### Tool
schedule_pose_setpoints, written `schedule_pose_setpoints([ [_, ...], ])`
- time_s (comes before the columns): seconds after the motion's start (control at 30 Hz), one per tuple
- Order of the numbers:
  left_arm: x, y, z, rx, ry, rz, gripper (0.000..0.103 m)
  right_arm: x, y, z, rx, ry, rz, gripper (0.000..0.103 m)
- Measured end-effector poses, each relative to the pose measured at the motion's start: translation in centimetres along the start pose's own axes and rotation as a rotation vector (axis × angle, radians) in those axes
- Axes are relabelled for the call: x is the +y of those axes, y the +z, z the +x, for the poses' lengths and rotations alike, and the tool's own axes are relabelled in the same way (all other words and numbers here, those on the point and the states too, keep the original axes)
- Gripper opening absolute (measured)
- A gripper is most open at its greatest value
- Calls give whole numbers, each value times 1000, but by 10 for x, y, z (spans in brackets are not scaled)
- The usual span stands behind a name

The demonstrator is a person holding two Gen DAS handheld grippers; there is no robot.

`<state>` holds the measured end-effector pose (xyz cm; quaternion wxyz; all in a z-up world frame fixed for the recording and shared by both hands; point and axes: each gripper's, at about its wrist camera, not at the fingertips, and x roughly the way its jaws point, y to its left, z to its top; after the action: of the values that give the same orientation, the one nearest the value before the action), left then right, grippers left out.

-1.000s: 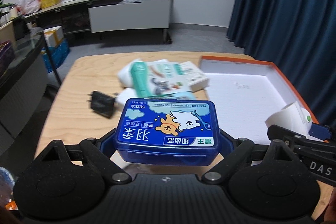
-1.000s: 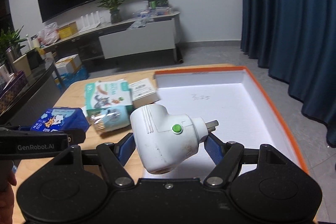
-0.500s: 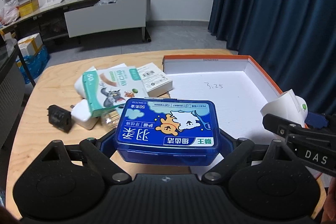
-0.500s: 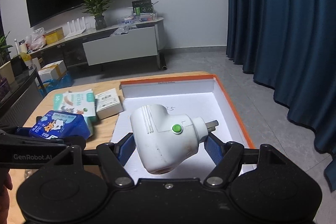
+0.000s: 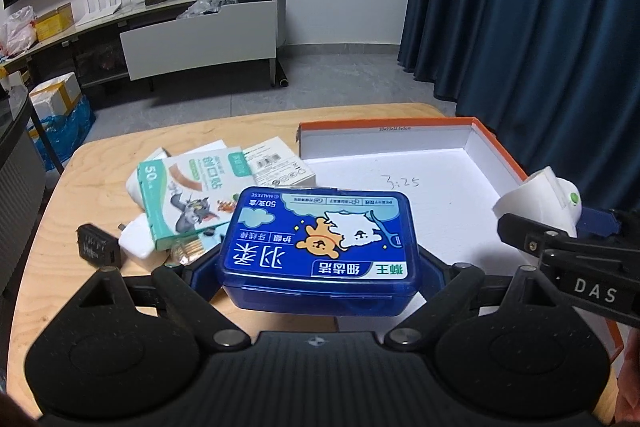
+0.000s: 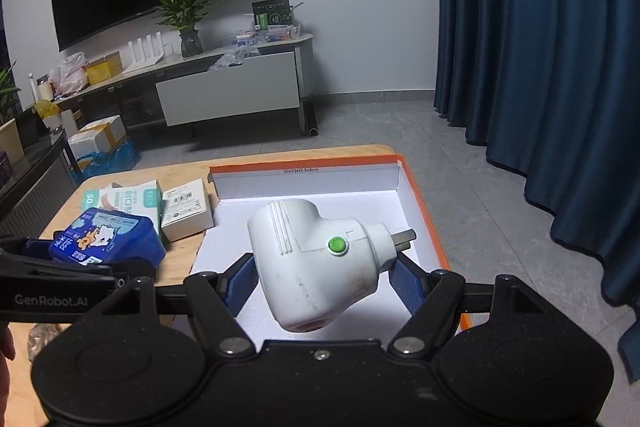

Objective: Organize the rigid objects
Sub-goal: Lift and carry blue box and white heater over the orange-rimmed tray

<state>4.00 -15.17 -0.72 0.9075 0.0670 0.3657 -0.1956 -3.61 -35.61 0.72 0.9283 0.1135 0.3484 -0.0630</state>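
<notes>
Blue floss box (image 5: 318, 247) in left claw (image 5: 318, 267), white plug (image 6: 316, 259) in right claw (image 6: 320, 277)

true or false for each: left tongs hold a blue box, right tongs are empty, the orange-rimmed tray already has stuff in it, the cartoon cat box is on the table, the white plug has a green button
1. The left tongs hold the blue box. True.
2. The right tongs are empty. False: they grip the white plug.
3. The orange-rimmed tray already has items lying in it. False: only its bare white floor shows.
4. The cartoon cat box lies on the table. True, among a pile of other items.
5. The plug has a green button. True.
</notes>
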Motion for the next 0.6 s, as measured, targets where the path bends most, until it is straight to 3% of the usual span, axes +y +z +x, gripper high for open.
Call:
schedule_pose_setpoints([
  [0.6, -25, 11, 42, 26, 6, 31, 94, -18, 32, 61, 48, 23, -60, 86],
])
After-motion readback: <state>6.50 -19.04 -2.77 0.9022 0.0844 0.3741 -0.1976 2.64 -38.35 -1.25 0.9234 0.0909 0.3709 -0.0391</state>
